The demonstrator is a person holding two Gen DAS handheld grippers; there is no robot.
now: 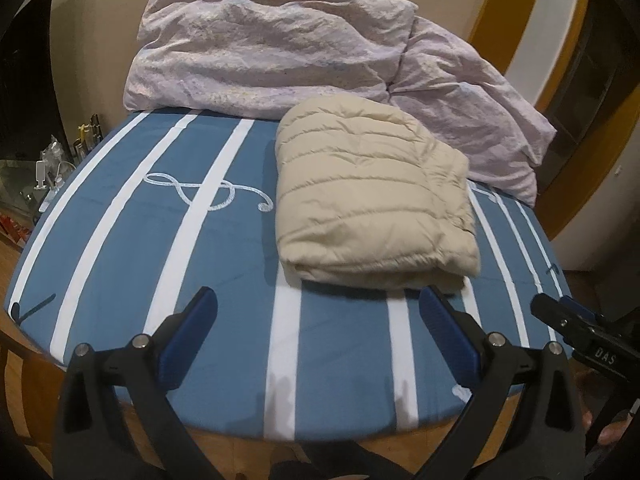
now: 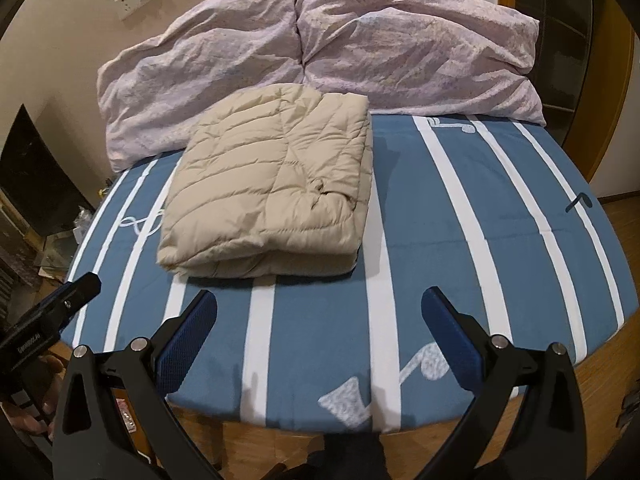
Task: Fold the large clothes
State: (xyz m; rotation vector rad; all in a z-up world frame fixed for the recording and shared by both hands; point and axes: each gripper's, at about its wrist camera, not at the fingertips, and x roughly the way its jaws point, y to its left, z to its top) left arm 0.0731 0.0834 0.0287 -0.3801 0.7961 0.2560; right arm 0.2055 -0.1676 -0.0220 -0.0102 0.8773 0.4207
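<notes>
The folded beige puffer jacket (image 1: 372, 196) lies on the blue-and-white striped bed (image 1: 168, 248), just beyond the left claw (image 1: 320, 344) and ahead-left of the right claw (image 2: 320, 344). Both claws hang spread wide, holding nothing. The jacket is a thick quilted rectangle, with crumpled lilac bedding (image 2: 320, 52) behind it.

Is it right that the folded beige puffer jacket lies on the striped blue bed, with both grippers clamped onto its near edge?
Not quite. The folded beige puffer jacket does lie on the striped blue bed, but both wrist views show the left gripper and right gripper open and short of its near edge, holding nothing.
</notes>
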